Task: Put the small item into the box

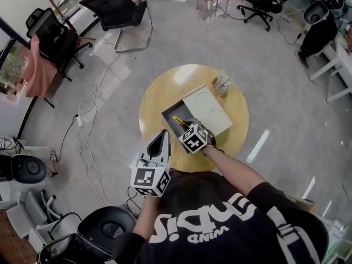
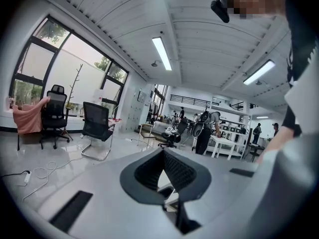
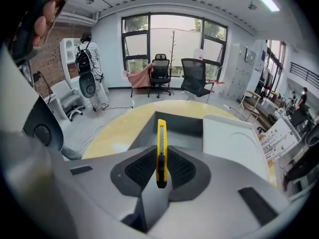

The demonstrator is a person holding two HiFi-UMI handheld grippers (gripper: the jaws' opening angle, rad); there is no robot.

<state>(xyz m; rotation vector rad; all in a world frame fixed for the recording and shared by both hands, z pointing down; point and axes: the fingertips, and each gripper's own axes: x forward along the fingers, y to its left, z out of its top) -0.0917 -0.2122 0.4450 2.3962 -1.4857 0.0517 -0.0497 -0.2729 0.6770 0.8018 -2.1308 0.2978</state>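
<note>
Readable text: none confirmed.
White block lettering runs in two lines, the lower one smaller, across the back of the person's black shirt; in the head view it appears upside down and creased, and no word can be read with certainty.

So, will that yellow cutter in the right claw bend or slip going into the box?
Probably stiff: the yellow cutter stands straight out of the right claw without sagging. Likely light, being slim. Its smooth casing may slide, pinched only near one end over the box.
</note>
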